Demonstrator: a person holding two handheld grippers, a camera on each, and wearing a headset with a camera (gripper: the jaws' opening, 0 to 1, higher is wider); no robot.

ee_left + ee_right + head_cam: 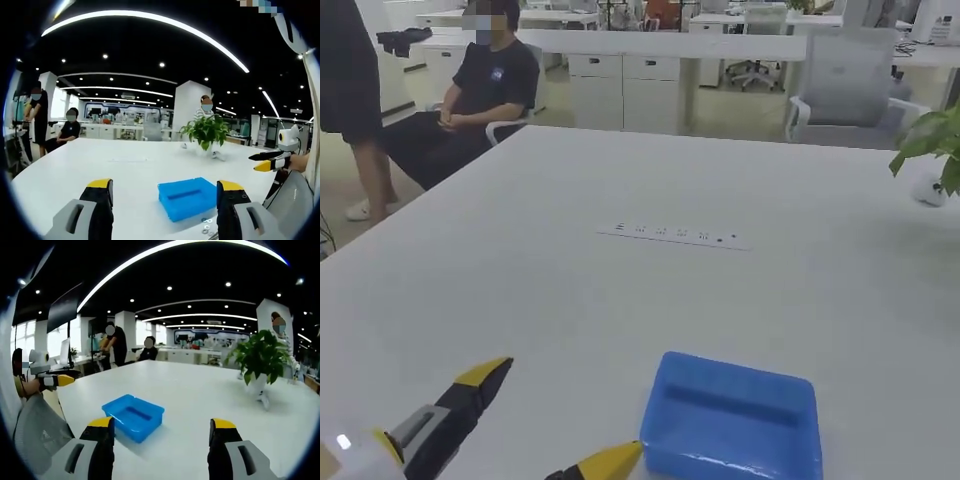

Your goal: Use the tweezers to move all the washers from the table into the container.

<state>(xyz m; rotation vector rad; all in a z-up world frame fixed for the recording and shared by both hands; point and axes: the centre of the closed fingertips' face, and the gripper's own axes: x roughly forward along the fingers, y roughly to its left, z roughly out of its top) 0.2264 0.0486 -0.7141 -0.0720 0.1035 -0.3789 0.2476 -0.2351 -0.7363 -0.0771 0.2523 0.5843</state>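
Note:
A blue container sits open-topped on the white table, near its front edge. My left gripper hovers just left of it, yellow-tipped jaws spread wide and holding nothing. In the left gripper view the container lies ahead between the jaws of the left gripper, and a few small metal washers lie on the table in front of it. My right gripper is open and holding nothing, with the container ahead to its left. The right gripper also appears far right in the left gripper view.
A potted plant stands at the table's right edge. A flush socket strip lies in the middle of the table. One person sits at the far left corner and another stands beside them. An office chair stands behind the table.

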